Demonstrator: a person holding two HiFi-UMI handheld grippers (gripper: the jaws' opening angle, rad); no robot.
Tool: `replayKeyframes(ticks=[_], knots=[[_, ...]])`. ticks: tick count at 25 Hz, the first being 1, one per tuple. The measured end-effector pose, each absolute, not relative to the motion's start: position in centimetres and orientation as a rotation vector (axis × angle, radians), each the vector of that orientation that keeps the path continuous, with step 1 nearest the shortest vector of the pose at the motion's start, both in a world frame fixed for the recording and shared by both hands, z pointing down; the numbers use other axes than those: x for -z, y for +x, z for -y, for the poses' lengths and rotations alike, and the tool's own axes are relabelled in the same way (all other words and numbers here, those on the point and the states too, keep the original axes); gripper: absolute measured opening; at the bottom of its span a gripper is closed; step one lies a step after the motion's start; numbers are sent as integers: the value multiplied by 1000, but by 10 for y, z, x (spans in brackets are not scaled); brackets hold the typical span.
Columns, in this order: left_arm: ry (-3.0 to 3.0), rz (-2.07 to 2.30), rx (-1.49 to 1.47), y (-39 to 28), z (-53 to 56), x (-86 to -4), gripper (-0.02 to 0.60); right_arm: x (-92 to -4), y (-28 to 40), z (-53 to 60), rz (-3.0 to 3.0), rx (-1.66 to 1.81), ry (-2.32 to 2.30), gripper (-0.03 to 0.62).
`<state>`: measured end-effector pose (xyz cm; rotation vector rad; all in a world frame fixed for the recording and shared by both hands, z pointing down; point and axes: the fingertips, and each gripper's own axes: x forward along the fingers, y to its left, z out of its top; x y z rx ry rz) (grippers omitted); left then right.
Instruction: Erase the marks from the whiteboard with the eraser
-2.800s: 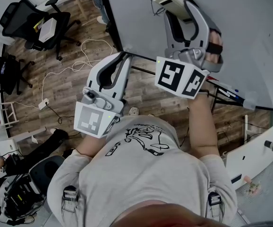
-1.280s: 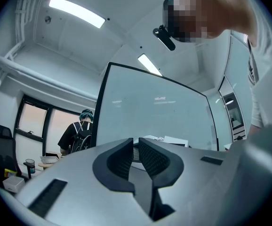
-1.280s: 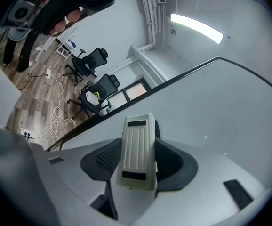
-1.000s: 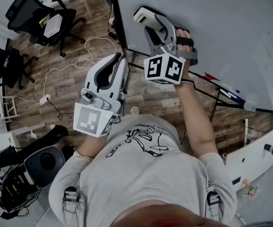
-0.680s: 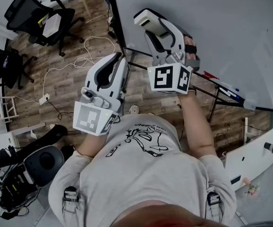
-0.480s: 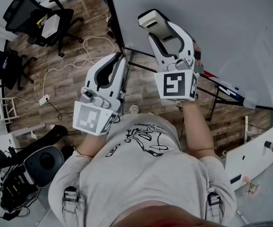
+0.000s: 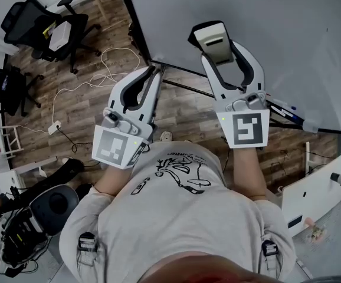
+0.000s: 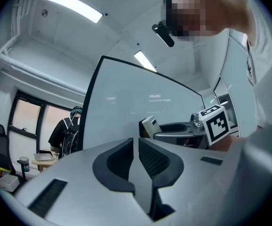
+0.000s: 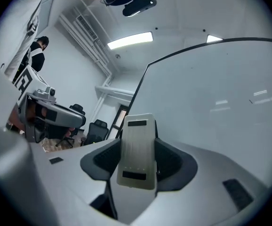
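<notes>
Nearest the head camera is the person's grey printed shirt [image 7: 176, 217], with both forearms reaching forward from it.

Left claw [image 8: 137, 147]: jaws drawn together with only a thin slit between the ribbed pads, and nothing is held. In the head view it sits at chest height on the person's left, pointing toward the lower left corner of the whiteboard [image 7: 247, 16], apart from it.

Right claw [image 9: 137, 160]: jaws closed on the eraser [image 9: 137, 149], which stands between the dark pads with its long side running along the jaws and its far end projecting past the fingertips. In the head view the eraser lies over the lower part of the board face, just above the board's bottom edge. Contact between eraser and board cannot be confirmed from any view.

The board stands upright on a dark frame. Markers [image 7: 282, 108] lie along its bottom ledge to the right of the right claw.

Beyond and below, a wood-plank floor [image 7: 88, 122] carries a white cable [image 7: 108, 61] in loose loops. Black office chairs [image 7: 58, 28] stand at the far left. In the left gripper view a person [image 8: 68, 131] in dark clothing stands past the board's left edge.
</notes>
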<state>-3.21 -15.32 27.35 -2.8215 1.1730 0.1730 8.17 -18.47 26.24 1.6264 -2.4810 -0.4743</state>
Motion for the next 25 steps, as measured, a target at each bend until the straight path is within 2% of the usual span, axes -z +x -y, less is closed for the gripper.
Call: replayKeyframes(ticks=[25], knots=[[-2833,-1082,-178,-5,154,-264,48,-263,147,98,2585,252,1759,235]])
